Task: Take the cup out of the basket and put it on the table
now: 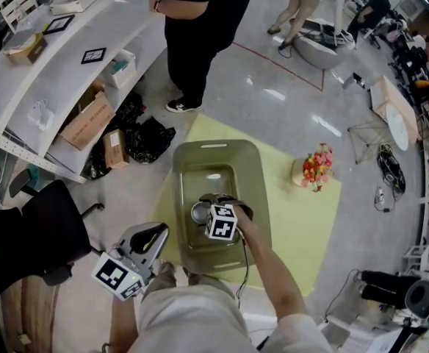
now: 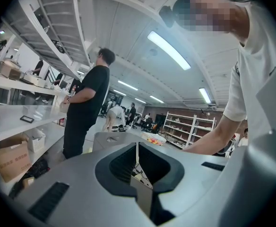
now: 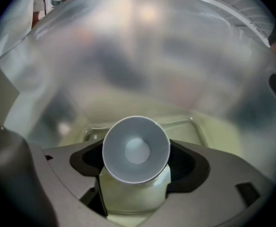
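A pale cup (image 1: 200, 212) stands inside the olive-green basket (image 1: 214, 153), its round mouth turned up toward my right gripper (image 1: 204, 207). In the right gripper view the cup (image 3: 136, 149) fills the gap between the two jaws of that gripper (image 3: 136, 163), its rim reaching both dark pads. The jaws stand wide, and I see no pad pressing on the cup. The basket's floor (image 3: 209, 126) shows behind it. My left gripper (image 1: 150, 235) hangs off the table at the lower left, its fingers (image 2: 137, 155) shut together on nothing.
The basket rests on a round yellow table (image 1: 303, 226), with a bunch of flowers (image 1: 316, 166) to its right. A person in black (image 1: 200, 35) stands beyond the table. White shelves (image 1: 67, 65) with boxes run along the left, and a black chair (image 1: 38, 234) is nearby.
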The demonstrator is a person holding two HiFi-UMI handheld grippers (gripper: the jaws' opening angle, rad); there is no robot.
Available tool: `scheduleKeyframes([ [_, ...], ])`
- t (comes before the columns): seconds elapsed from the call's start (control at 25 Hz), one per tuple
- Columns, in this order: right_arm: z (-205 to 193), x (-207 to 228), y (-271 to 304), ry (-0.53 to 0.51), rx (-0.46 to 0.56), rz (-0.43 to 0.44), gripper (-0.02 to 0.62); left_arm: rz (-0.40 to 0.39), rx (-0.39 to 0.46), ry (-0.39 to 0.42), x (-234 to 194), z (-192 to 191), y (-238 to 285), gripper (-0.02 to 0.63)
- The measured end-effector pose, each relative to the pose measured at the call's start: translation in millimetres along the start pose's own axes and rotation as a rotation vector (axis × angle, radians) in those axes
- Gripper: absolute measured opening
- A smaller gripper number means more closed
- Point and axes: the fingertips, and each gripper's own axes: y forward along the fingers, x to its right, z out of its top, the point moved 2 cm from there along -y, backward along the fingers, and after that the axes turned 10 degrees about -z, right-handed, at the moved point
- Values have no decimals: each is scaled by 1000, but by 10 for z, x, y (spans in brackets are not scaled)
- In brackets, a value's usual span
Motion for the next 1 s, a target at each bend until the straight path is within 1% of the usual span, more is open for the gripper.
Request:
scheduleKeyframes([
  [0.16,13,4,-6,3,2,-2,380,-3,2,0,-13,2,-2,23],
  [0.64,67,58,-150,30,22,-23,377,-28,-10,6,16,-5,47,25],
  [1.0,183,50,-374,52,49,-40,377,-68,-34,23,84,-23,137,23],
])
